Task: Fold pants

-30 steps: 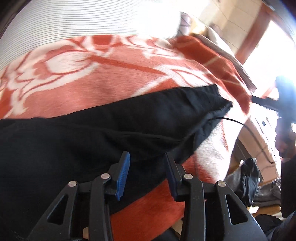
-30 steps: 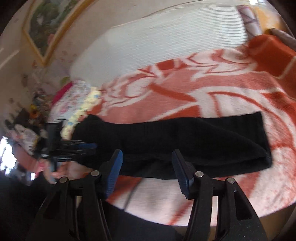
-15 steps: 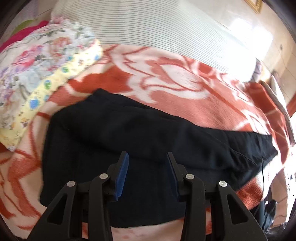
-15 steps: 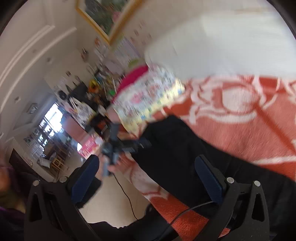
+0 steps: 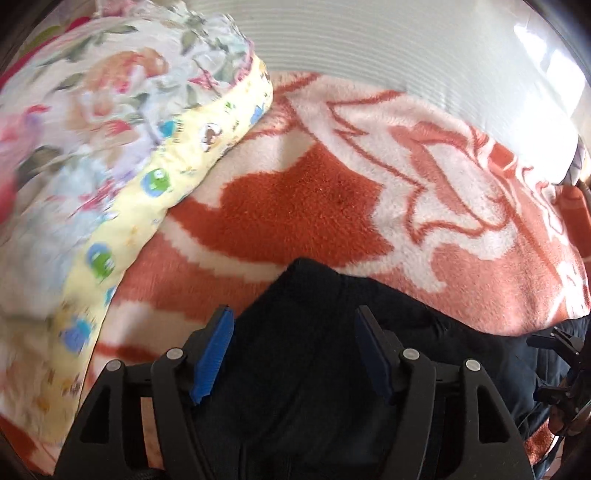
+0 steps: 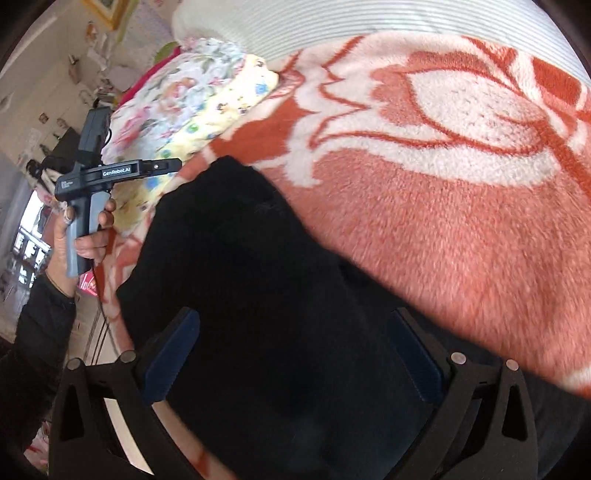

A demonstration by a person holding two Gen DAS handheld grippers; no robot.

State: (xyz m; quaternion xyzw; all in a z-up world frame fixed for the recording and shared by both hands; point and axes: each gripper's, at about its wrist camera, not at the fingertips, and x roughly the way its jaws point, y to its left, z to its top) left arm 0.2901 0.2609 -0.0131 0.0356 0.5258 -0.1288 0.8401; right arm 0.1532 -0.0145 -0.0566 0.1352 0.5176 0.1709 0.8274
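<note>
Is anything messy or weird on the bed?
Nothing looks spilled or broken. The black pants lie a bit rumpled on the orange blanket, beside a floral pillow. Both claws, left and right, are open.

A fuzzy orange-and-white flower-patterned blanket (image 5: 332,206) covers the bed. At its left lies a floral-print pillow (image 5: 96,110) on a yellow cartoon-print cushion (image 5: 155,184). Behind them runs a white ribbed bedcover (image 6: 332,26). A gold-framed picture (image 6: 107,9) hangs on the wall.
</note>
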